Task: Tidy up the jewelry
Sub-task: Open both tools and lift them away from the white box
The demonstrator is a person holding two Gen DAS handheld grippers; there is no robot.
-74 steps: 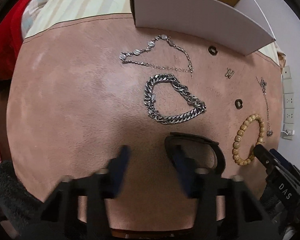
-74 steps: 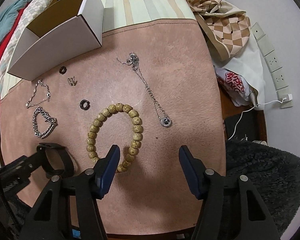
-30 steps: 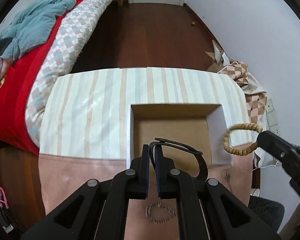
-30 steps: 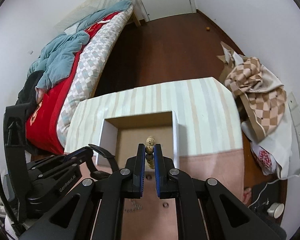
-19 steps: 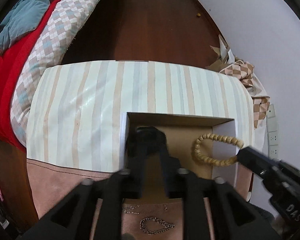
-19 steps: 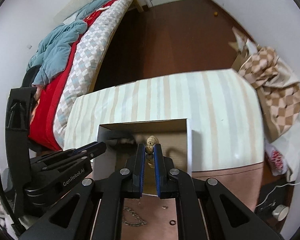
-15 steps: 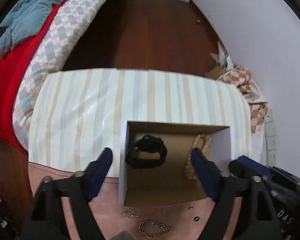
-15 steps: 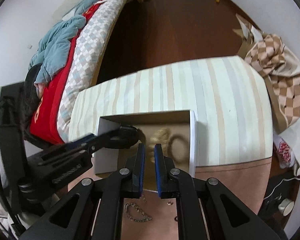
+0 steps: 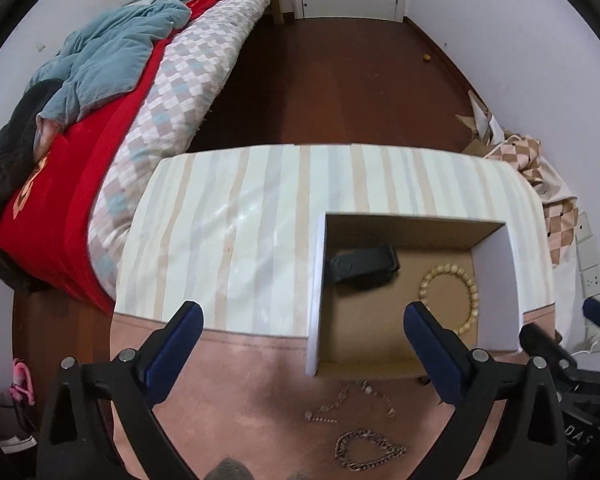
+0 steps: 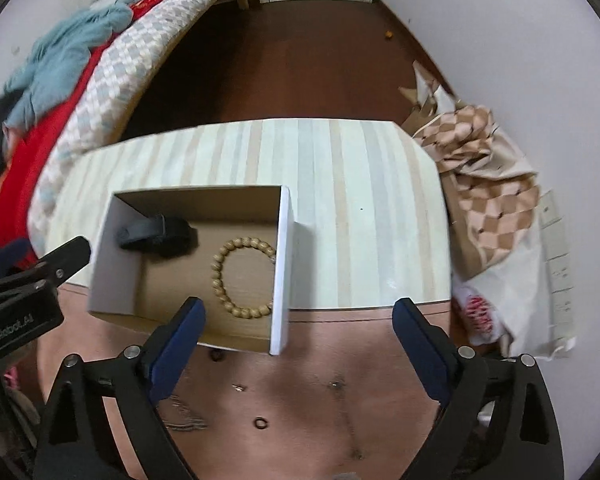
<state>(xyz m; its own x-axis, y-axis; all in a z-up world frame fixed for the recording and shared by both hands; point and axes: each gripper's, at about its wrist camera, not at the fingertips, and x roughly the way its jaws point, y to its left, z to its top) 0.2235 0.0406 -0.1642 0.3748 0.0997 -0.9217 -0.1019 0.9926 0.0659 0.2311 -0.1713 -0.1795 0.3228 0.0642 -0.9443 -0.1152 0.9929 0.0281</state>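
Jewelry is split between the open cardboard box and the pink mat on the tabletop. Inside the box, a black band lies near the far left corner and a wooden bead bracelet lies flat on the floor toward the right wall, the two apart. The left gripper hangs above the near edge of the box with its jaws spread wide and nothing between them; the right gripper is likewise wide and empty over the box's near right corner. On the mat in front of the box lie a thin silver chain, a heavy link chain, and, in the right wrist view, a small dark ring and a fine necklace.
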